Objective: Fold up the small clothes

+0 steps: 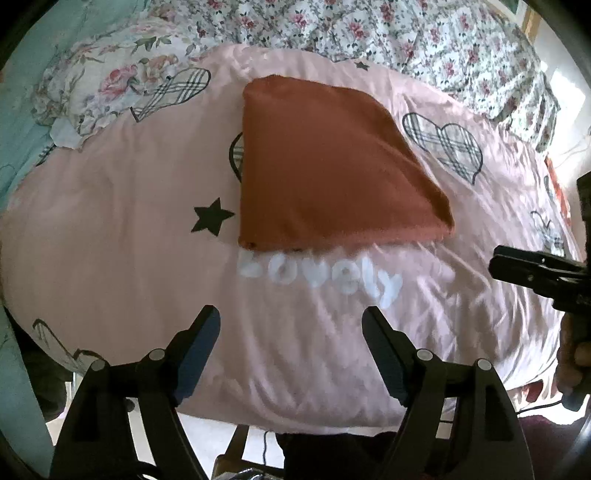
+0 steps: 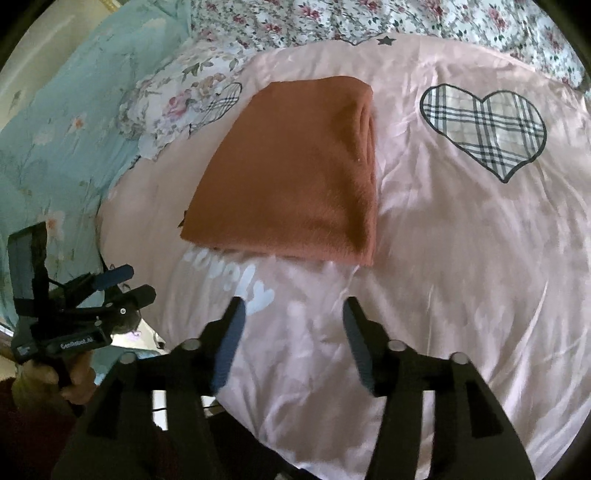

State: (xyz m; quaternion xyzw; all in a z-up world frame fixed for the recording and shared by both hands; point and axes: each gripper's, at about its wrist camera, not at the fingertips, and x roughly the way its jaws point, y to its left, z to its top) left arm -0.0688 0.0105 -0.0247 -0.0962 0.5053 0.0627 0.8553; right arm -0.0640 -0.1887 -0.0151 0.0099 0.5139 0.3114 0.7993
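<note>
On the left of the bed, a pale turquoise floral sheet [image 2: 55, 147] and a frilled rose-print pillow [image 1: 99, 88] are seen; no container is in view. The left gripper [image 1: 291, 325] is held above the near edge of the pink satin quilt with plaid hearts and white lettering [image 1: 129, 258], its jaws set wide and nothing between them. Beyond it, past the white lettering [image 1: 317, 275], the rust-orange fleece garment, folded into a flat wedge [image 1: 325, 170], lies on the quilt's middle, apart from both grippers. Its long axis is judged to run away from the grippers toward the small-flowered bedspread [image 1: 406, 33] at the back, the broad end being nearest and the layered fold edge showing along its right side in the right wrist view. The right gripper [image 2: 293, 314] is likewise held clear of the cloth, jaws apart and empty. The garment is seen ahead and slightly right of the left gripper, ahead and slightly left of the right; neither can be called clearly nearer. The fold is judged largely complete, both tools released.
</note>
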